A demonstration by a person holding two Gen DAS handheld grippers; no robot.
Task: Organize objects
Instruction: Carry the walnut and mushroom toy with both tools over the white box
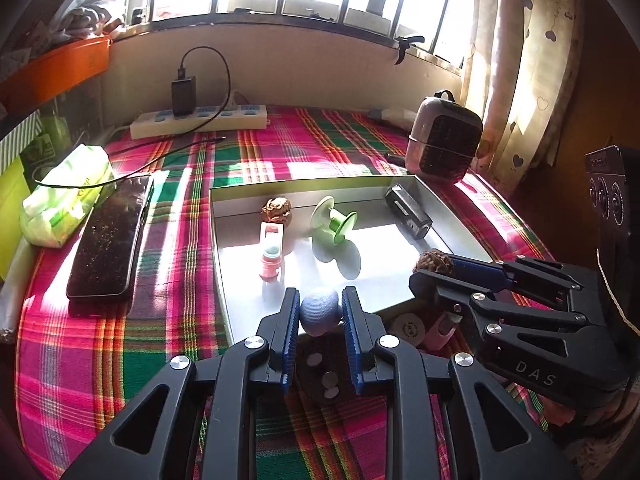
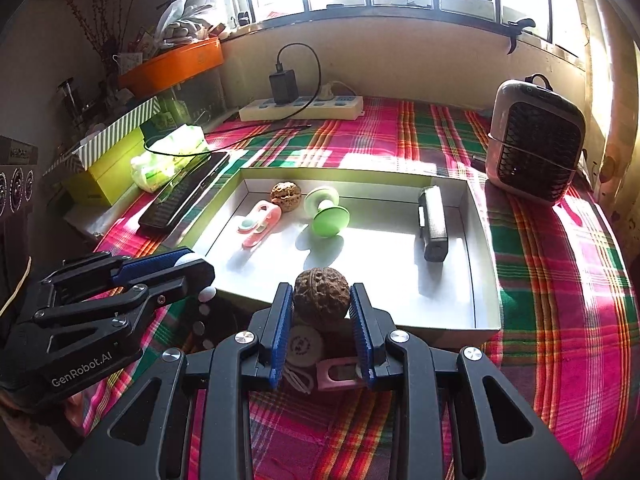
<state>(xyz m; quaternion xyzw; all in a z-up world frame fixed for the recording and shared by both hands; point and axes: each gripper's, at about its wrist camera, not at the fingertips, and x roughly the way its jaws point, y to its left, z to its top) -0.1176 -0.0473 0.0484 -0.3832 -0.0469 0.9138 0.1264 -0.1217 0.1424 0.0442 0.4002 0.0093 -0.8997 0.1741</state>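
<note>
Blue-padded left tongs [image 1: 320,316] clamp a bluish-grey ball [image 1: 320,314] and right tongs [image 2: 322,300] pinch a brown walnut [image 2: 322,298], both held side by side just above the near edge of the silver tray [image 2: 486,280] on the plaid-covered counter [image 2: 560,280].

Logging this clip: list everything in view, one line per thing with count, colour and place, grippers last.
Shallow box tray: 1, white, centre of cloth.
Plaid tablecloth: 1, pink-green, covering table.
Brown walnuts: 2, one in tray, one held.
Green spool-shaped suction holder: 1, in tray.
Pink clip-like gadget: 1, in tray.
Dark rectangular device: 1, tray's right side.
Blue-grey ball: 1, held.
Black phone: 1, left of tray.
Green tissue pack: 1, beside phone.
White power strip: 1, black charger plugged in, by wall.
Small fan heater: 1, silver-black, back right.
Left gripper: black, clamping ball.
Right gripper: black, clamping walnut.
</note>
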